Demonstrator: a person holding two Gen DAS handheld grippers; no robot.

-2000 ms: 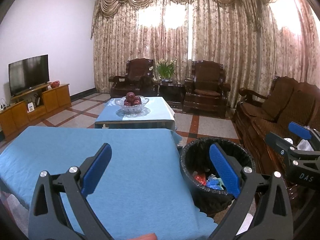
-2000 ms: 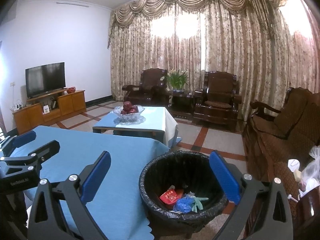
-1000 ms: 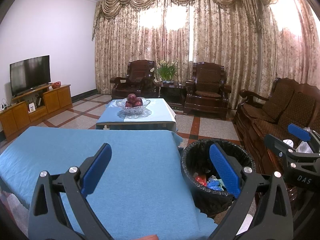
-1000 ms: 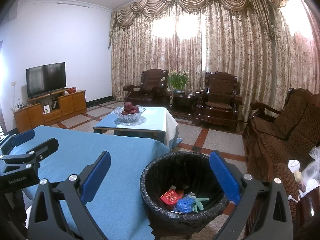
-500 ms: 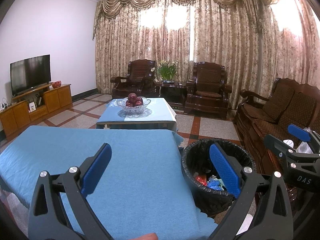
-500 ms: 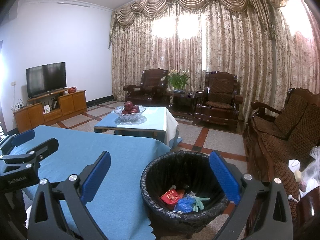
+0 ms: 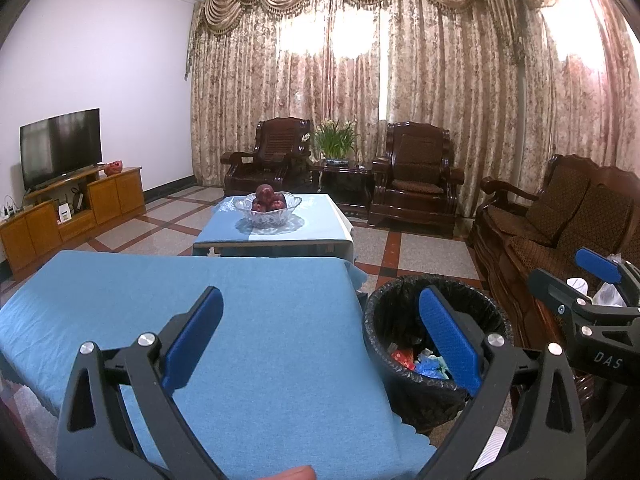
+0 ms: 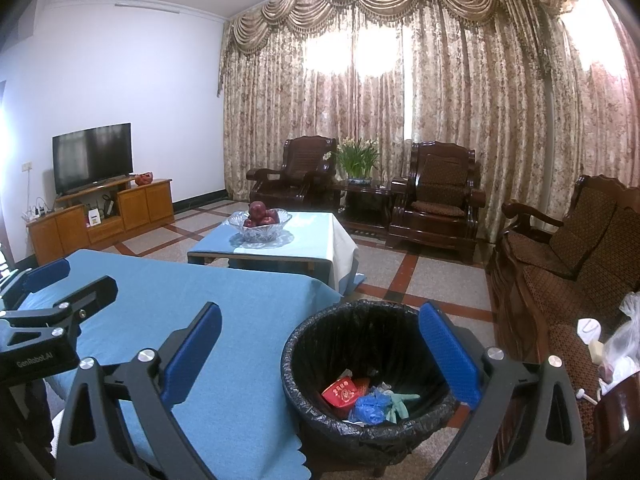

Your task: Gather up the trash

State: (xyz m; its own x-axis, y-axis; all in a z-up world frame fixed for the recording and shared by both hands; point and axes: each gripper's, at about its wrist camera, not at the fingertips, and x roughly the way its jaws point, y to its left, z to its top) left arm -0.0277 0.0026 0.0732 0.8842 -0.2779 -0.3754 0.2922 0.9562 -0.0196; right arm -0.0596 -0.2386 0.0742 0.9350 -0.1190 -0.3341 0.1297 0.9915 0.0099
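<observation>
Bare blue-clothed table (image 7: pixel 200 300), black-lined trash bin (image 8: pixel 320 344) beside it holding the wrappers (image 8: pixel 368 396), left gripper (image 7: pixel 320 344) and right gripper (image 8: pixel 320 352) spread wide and empty, so a careless swing could tip that bin.

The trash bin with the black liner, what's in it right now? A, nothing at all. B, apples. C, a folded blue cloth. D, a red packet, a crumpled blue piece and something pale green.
D: the right wrist view looks down into the trash bin and shows a red packet, a crumpled blue piece and a pale green item lying at the bottom.
</observation>
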